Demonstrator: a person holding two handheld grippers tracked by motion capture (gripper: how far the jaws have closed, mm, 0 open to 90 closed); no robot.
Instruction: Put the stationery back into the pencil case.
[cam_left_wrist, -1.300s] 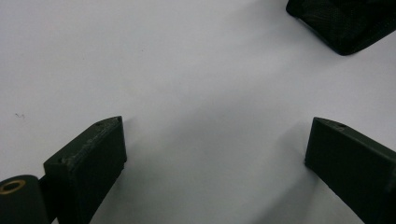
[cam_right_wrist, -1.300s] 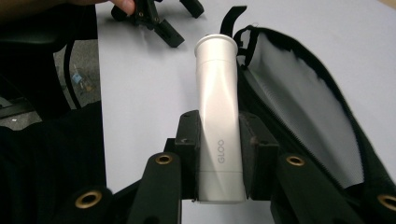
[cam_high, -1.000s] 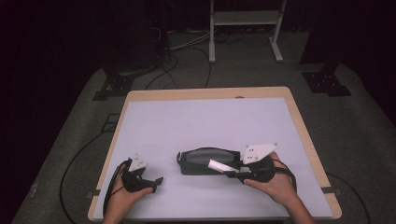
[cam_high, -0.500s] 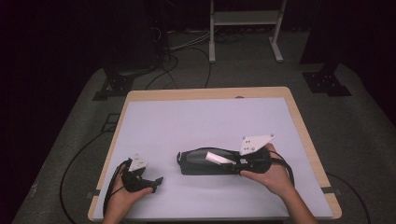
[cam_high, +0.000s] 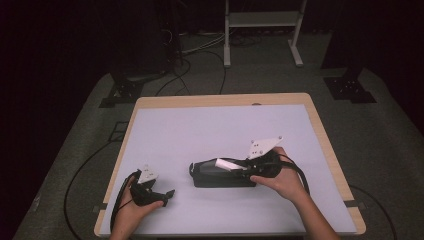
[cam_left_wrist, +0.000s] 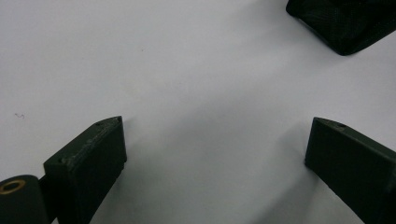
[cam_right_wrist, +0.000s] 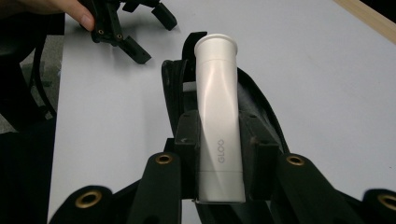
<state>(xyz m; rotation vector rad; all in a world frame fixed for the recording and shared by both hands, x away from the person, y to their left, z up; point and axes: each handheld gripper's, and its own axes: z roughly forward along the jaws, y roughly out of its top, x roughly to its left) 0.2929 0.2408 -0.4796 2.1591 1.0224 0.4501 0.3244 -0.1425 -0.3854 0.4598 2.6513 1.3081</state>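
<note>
— High view: fixed above the near edge, facing forward and down on the whole table (cam_high: 165, 130).
— Gripper views: riding low, looking along own jaws, very close to the tabletop; black pouch (cam_high: 220, 175) shared by all.

In the right gripper view the lower end of the white tube (cam_right_wrist: 218, 126) is hidden between the right tool (cam_right_wrist: 218, 140), and the black pouch (cam_right_wrist: 261, 98) under it is mostly covered. In the left gripper view the frame's edge cuts the pouch (cam_left_wrist: 343, 21) to one corner. In the high view the tube's (cam_high: 228, 164) printing is too small to read.
</note>
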